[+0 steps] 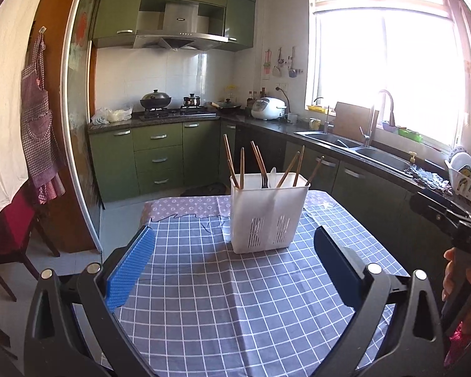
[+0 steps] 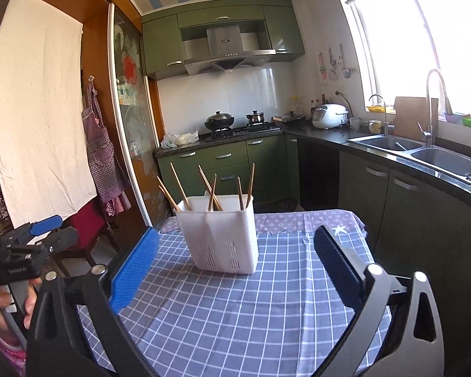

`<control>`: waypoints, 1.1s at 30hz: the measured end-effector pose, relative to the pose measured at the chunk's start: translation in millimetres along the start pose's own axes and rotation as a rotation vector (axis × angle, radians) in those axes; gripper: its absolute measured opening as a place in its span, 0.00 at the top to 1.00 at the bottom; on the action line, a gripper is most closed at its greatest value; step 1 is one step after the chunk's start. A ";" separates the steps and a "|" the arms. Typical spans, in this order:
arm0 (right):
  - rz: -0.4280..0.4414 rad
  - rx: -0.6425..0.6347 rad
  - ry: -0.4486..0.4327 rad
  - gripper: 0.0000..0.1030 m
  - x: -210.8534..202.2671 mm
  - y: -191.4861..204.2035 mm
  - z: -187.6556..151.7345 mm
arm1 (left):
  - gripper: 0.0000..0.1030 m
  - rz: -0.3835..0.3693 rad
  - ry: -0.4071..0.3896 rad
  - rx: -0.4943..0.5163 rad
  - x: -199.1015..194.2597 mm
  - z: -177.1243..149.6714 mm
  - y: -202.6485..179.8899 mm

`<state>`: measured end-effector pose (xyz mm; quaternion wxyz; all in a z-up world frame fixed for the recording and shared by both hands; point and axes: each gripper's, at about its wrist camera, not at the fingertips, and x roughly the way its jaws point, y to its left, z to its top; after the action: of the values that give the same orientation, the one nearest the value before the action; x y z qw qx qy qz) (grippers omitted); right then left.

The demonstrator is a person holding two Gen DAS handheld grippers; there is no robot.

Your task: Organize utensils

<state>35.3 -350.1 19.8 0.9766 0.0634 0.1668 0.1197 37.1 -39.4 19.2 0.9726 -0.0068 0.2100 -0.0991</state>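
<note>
A white plastic utensil holder (image 1: 268, 216) stands upright on the checked tablecloth (image 1: 229, 308); it also shows in the right wrist view (image 2: 221, 235). Several wooden chopsticks (image 1: 259, 161) and a white spoon (image 1: 272, 174) stick out of it; the chopsticks show in the right wrist view too (image 2: 212, 188). My left gripper (image 1: 234, 251) is open and empty, held back from the holder. My right gripper (image 2: 235, 257) is open and empty, also short of the holder. The left gripper appears at the left edge of the right wrist view (image 2: 31, 238).
The table (image 2: 329, 220) stands in a kitchen with green cabinets (image 1: 160, 154), a stove with pots (image 1: 169, 106) and a double sink (image 1: 358, 149) under a bright window. A red chair (image 1: 6, 238) stands left of the table. An apron (image 1: 37, 132) hangs on the wall.
</note>
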 end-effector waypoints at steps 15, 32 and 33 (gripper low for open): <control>-0.034 -0.048 -0.065 0.04 -94.2 29.8 -32.6 | 0.06 0.057 -0.050 -0.018 -70.0 -27.1 -0.7; -0.047 -0.086 -0.044 0.04 -85.0 39.8 -26.9 | 0.06 0.085 -0.016 -0.078 -77.4 -39.9 20.4; -0.046 -0.086 -0.043 0.04 -84.0 39.9 -26.3 | 0.06 0.083 -0.015 -0.078 -77.3 -39.5 19.6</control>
<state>-59.1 -330.9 27.7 0.9843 0.0203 0.1418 0.1030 -44.3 -4.0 13.6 0.9764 -0.0366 0.2067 -0.0502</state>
